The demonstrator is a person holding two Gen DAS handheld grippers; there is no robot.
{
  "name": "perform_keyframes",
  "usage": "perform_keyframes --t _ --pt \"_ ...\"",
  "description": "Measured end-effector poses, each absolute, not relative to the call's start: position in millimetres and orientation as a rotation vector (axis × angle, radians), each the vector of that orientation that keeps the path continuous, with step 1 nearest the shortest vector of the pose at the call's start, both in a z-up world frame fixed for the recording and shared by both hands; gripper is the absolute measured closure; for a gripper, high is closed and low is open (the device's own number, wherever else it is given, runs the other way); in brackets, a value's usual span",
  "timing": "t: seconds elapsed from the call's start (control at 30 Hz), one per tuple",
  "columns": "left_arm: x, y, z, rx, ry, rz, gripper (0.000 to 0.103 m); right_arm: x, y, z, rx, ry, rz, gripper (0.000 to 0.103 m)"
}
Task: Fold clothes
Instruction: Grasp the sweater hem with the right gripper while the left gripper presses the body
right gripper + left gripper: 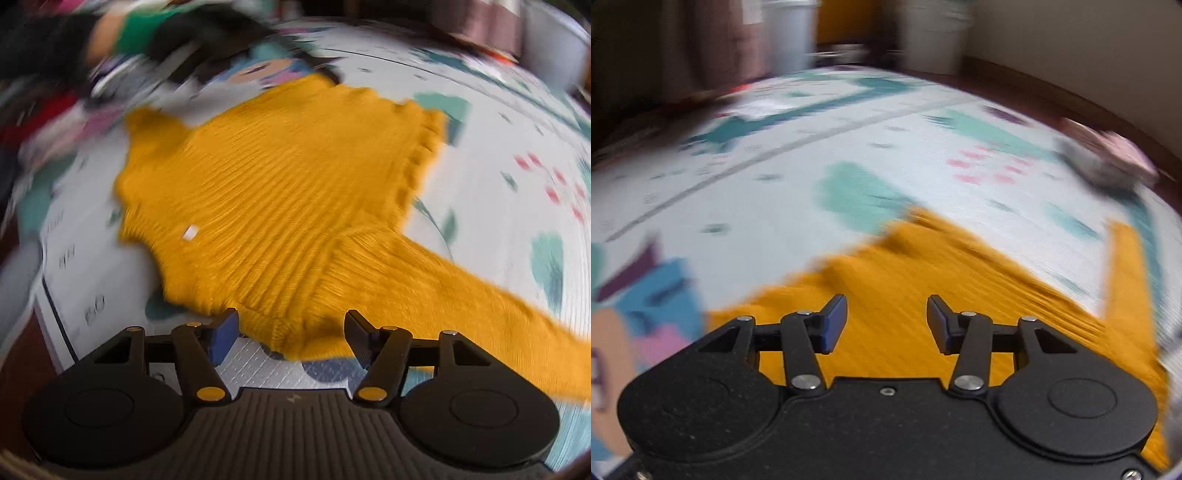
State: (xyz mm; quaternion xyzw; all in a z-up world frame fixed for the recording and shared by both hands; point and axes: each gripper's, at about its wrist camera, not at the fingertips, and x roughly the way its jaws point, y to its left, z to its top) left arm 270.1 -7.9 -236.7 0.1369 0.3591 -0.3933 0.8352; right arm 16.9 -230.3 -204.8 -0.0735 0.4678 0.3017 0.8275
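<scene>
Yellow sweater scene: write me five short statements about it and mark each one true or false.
1. The yellow sweater lies spread on a patterned play mat. True.
2. The right gripper is clamped on the sweater. False: its jaws stand open, with the sweater's edge between them but unpressed.
3. The left gripper is open above yellow knit. True.
4. The sweater is folded into a neat square. False: it lies unfolded, one sleeve stretched out.
5. A small white tag shows on the sweater. True.
</scene>
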Motion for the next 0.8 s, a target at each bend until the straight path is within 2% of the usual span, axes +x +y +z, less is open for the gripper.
perform_keyframes --t 0.03,0.07,0.1,0.2,0.43,0.53,0.63,0.73,0.77,0.8 --pt "257 -15 -246 0.346 0.810 -0.861 0.056 17 -237 -206 -0.100 1.011 0.618 0.039" --pt "244 -22 -256 0.410 0.801 -0.857 0.049 18 -243 -209 -0.037 1.039 0.598 0.039" --pt "231 -30 -264 0.472 0.738 -0.835 0.046 19 -251 -213 0.056 1.079 0.569 0.039" --pt "236 -58 -254 0.575 0.828 -0.834 0.045 21 -276 -223 0.314 1.158 0.485 0.040" --pt "258 -101 -200 0.749 0.915 -0.942 0.045 27 -309 -251 0.827 1.152 0.383 0.038" --pt "273 -112 -192 0.770 0.930 -0.942 0.044 24 -310 -257 0.909 1.129 0.364 0.036" --pt "299 -126 -195 0.632 0.962 -0.885 0.044 22 -308 -258 0.936 1.106 0.360 0.032" --pt "319 -129 -208 0.434 1.018 -0.831 0.044 23 -305 -254 0.898 1.096 0.356 0.034" --pt "325 -134 -214 0.415 1.055 -0.813 0.051 23 -303 -252 0.871 1.094 0.352 0.036" --pt "329 -138 -216 0.402 1.056 -0.797 0.052 24 -298 -249 0.830 1.091 0.352 0.036"
